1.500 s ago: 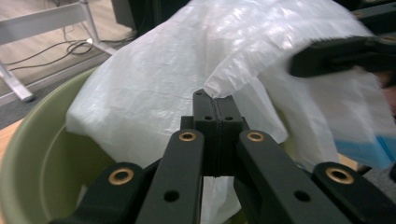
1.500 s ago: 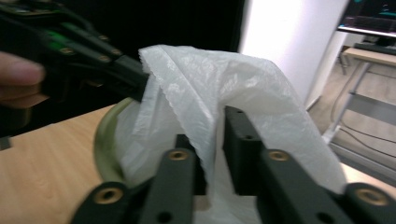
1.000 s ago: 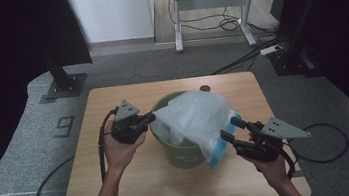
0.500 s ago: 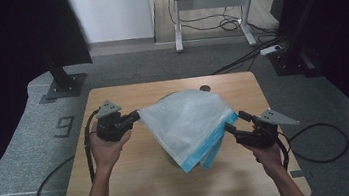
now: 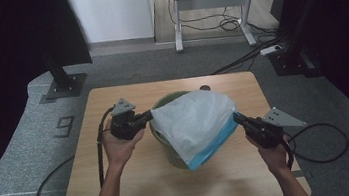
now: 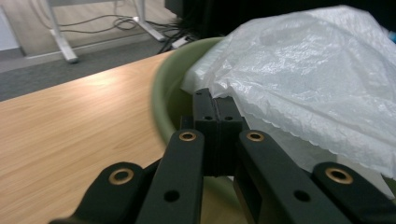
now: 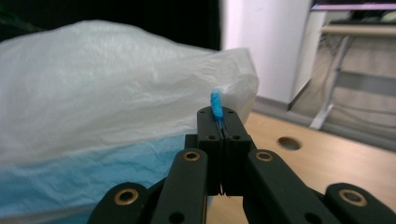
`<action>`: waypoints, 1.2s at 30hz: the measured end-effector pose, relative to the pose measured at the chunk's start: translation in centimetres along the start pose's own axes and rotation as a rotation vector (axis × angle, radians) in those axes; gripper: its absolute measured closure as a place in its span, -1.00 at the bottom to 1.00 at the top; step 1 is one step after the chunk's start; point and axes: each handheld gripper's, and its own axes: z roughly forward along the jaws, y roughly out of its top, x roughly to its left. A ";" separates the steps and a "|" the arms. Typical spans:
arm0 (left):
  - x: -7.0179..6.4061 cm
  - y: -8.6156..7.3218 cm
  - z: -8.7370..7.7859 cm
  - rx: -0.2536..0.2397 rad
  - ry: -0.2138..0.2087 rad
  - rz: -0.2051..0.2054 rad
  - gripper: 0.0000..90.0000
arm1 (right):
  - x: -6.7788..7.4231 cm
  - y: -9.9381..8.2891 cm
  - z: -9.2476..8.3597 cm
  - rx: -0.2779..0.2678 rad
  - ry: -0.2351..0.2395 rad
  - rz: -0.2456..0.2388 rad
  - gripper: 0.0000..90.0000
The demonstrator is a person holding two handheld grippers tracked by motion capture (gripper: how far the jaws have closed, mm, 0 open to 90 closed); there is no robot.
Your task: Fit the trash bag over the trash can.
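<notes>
Stretching a white plastic bag [image 5: 193, 123] over a green bucket [image 5: 162, 129] at the table's [image 5: 124, 195] centre: the left gripper [image 5: 148, 115] is clamped on its left edge, the right gripper [image 5: 238, 119] pinches its blue hem. It seems to be lining the bucket; next, open the mouth over the rim.

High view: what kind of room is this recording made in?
Probably a lab or recording studio rather than a home: a bare wooden table on grey carpet, black curtains on both sides, stand bases, and loose cables under a height-adjustable desk behind.
</notes>
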 end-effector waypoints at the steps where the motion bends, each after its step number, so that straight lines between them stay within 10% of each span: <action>1: -0.3 0.2 0.2 -0.002 -0.018 -0.001 1.00 | -0.1 0.5 -0.5 -0.017 -0.012 -0.007 0.95; 9: -2.4 1.1 1.9 0.065 -0.072 0.053 0.91 | -0.7 3.1 -1.8 -0.079 -0.046 -0.010 0.95; 17: -0.9 0.3 -1.1 0.039 0.010 0.036 0.01 | -1.1 2.6 -1.1 -0.049 -0.063 0.022 0.95; 36: -1.0 0.3 -5.4 -0.029 -0.078 0.032 -0.23 | -1.6 2.6 -0.6 -0.016 -0.099 0.048 0.95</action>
